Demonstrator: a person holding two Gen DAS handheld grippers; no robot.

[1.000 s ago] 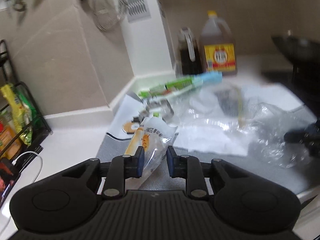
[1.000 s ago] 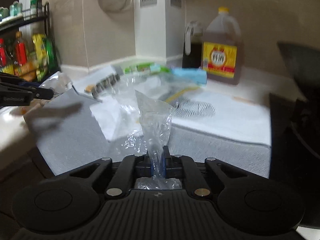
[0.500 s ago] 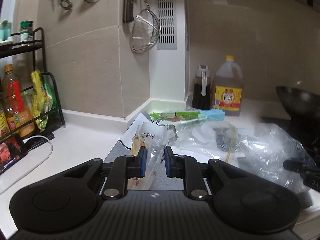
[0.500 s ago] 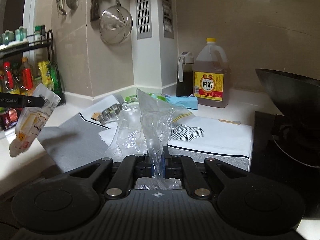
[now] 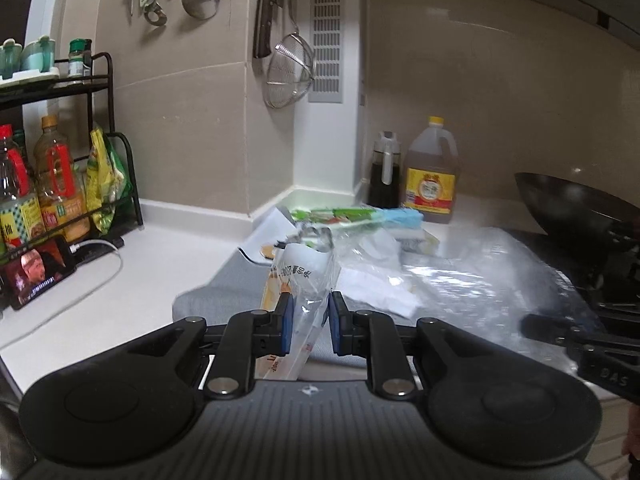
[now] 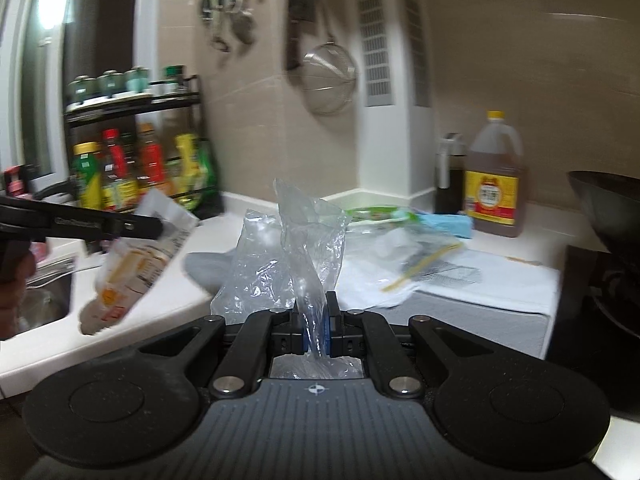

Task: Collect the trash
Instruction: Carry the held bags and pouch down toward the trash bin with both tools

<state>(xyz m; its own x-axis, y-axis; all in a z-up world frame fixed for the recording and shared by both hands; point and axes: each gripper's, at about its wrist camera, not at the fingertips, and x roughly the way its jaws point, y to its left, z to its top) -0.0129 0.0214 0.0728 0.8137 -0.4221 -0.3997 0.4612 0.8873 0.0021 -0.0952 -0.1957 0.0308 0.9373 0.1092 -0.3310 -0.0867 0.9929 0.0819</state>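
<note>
My left gripper is shut on a white and orange snack wrapper, lifted off the counter. The right wrist view shows the same wrapper hanging from the left gripper above the counter's left edge. My right gripper is shut on a crumpled clear plastic bag that stands up from the pads. In the left wrist view, the right gripper enters from the right under the bag. A green and blue wrapper and other clear wrappers lie on the grey mat.
A rack of bottles and a phone on a cable stand at the left. A dark bottle and an oil jug stand at the back. A black wok sits on the stove, right. A sink lies at the left.
Both grippers have pulled back and risen from the mat, each carrying its piece. The snack wrapper now hangs free of the counter, and the plastic bag has lifted with the right gripper.
</note>
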